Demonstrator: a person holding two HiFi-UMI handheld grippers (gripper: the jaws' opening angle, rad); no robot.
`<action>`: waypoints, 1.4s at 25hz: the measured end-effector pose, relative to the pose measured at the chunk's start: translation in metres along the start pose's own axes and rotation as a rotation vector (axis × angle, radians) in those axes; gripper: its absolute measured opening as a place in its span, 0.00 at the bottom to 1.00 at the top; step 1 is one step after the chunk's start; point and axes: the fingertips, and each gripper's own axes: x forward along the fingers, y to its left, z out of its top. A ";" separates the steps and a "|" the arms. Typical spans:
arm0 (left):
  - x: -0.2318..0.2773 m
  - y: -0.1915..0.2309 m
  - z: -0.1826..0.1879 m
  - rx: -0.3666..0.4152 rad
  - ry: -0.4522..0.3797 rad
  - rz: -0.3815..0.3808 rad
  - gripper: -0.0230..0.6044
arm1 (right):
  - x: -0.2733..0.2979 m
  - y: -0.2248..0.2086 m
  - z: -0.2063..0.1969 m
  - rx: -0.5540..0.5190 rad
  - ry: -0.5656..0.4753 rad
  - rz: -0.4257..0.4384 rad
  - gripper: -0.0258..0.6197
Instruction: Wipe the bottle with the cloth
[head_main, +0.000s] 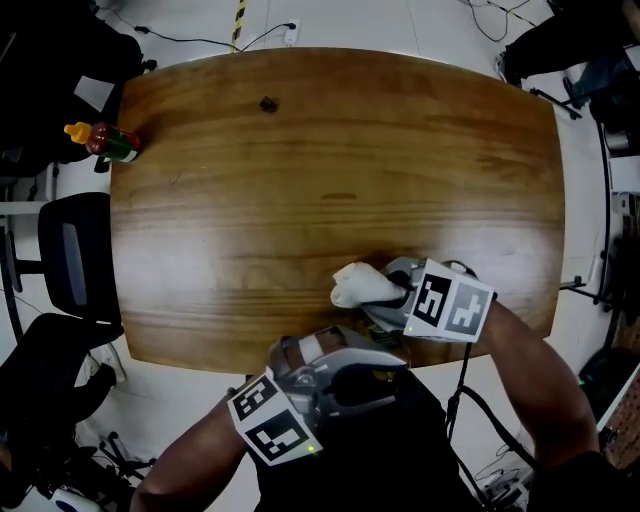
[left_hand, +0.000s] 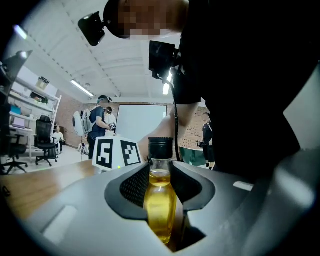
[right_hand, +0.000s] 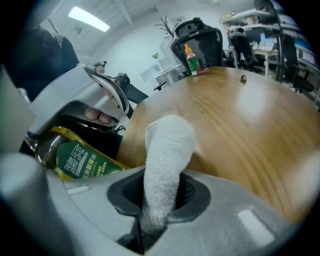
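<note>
Now, bottle (left_hand: 160, 200): held just off the near edge of the table (head_main: 300, 150), at about 6 o'clock in the head view.
Left gripper (left_hand: 161, 176): closed on the bottle just below the black cap (left_hand: 160, 146); its pads are pressed on both sides of the neck.
Right gripper (right_hand: 161, 196): clamped on a rolled white cloth (right_hand: 166, 160), which sticks out ahead toward 12 o'clock in its own view.
Cloth position: over the table edge at about 5 o'clock in the head view, with the bottle's green label seen near it at 9 o'clock in the right gripper view.
Handling, bottle: judged smooth, rigid and fairly heavy with yellow oil. A slip is likely if the surface is oily, so a hold at the neck is favoured, which leaves the labelled body free.
Handling, cloth: judged soft, limp and light, and best pinched at one end.
Hidden: the bottle's base is cut off. The body is mostly covered by the left gripper in the head view. Contact between cloth and bottle cannot be told, nor can glass from plastic.
</note>
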 end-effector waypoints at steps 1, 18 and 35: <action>0.000 0.000 -0.001 0.001 0.000 0.000 0.27 | -0.006 -0.006 -0.004 0.005 -0.009 -0.055 0.15; -0.005 0.001 -0.010 -0.029 -0.032 0.034 0.27 | -0.200 0.103 0.052 0.231 -0.777 -0.322 0.15; 0.000 0.008 -0.015 -0.055 -0.022 -0.018 0.28 | -0.151 0.116 0.079 0.036 -0.512 -0.697 0.15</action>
